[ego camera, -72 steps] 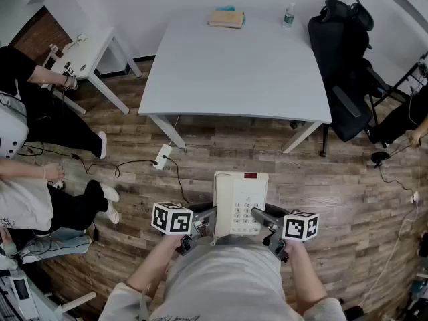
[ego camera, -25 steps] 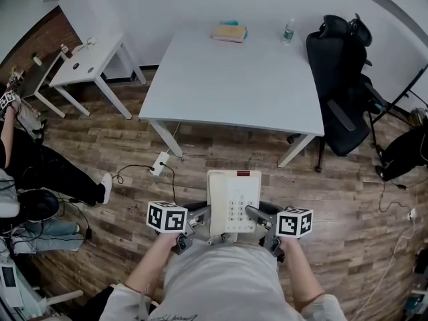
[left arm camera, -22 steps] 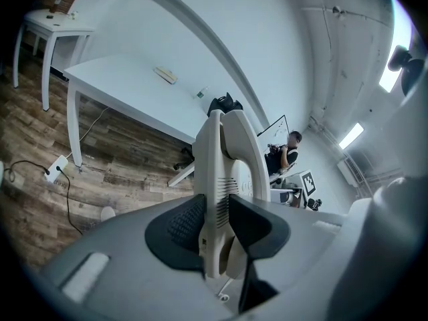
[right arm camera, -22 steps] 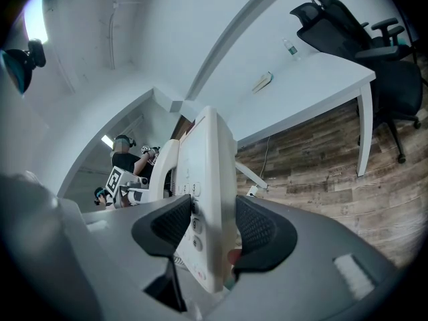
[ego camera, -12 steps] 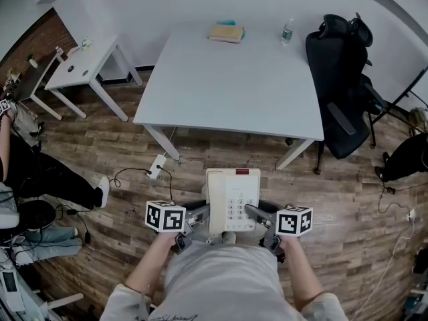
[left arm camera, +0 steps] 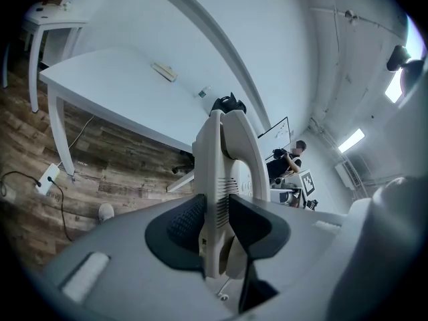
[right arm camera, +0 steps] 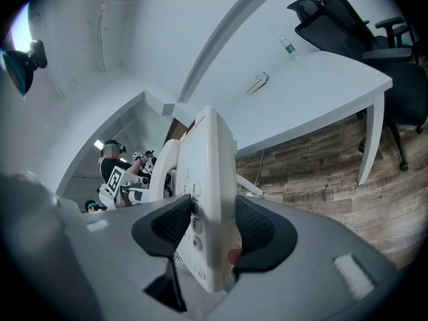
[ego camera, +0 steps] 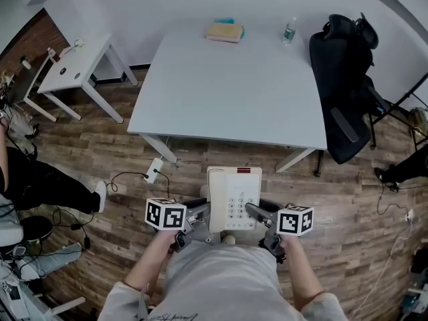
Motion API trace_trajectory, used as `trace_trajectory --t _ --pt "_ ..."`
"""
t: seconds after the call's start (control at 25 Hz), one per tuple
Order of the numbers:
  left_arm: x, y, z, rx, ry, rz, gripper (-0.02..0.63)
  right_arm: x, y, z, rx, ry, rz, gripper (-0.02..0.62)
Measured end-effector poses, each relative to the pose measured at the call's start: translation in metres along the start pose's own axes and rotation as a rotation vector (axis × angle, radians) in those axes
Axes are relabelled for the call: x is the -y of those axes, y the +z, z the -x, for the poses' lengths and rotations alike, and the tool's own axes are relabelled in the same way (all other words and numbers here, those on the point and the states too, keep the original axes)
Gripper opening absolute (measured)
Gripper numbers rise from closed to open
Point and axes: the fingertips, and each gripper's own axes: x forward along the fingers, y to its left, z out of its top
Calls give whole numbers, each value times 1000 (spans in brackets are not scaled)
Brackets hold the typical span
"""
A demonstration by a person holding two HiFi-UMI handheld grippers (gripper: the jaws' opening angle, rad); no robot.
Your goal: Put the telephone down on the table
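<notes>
A cream desk telephone (ego camera: pixel 233 198) with a keypad and its handset along the left side is carried level in front of me, above the wooden floor. My left gripper (ego camera: pixel 200 212) is shut on the telephone's left edge (left arm camera: pixel 215 199). My right gripper (ego camera: pixel 255 213) is shut on its right edge (right arm camera: pixel 212 212), with the dark pads pressed against both faces. The white table (ego camera: pixel 234 85) stands just ahead of the telephone, its near edge a short way beyond the phone's far end.
A book (ego camera: pixel 224 31) and a water bottle (ego camera: pixel 289 29) sit at the table's far edge. A black office chair (ego camera: pixel 350 79) stands at its right. A small white side table (ego camera: pixel 70 64) is to the left. A power strip and cable (ego camera: pixel 152 169) lie on the floor.
The view has closed in on the table, which now sits nearer and lower in the head view. Both grippers keep the same hold on the telephone.
</notes>
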Motion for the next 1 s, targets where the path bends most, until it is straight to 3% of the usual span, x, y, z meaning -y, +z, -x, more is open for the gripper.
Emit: trace_trajectory --t 1.0 --pt "-79 158 -24 -78 -48 -38 130 26 136 -89 56 -46 -63 216"
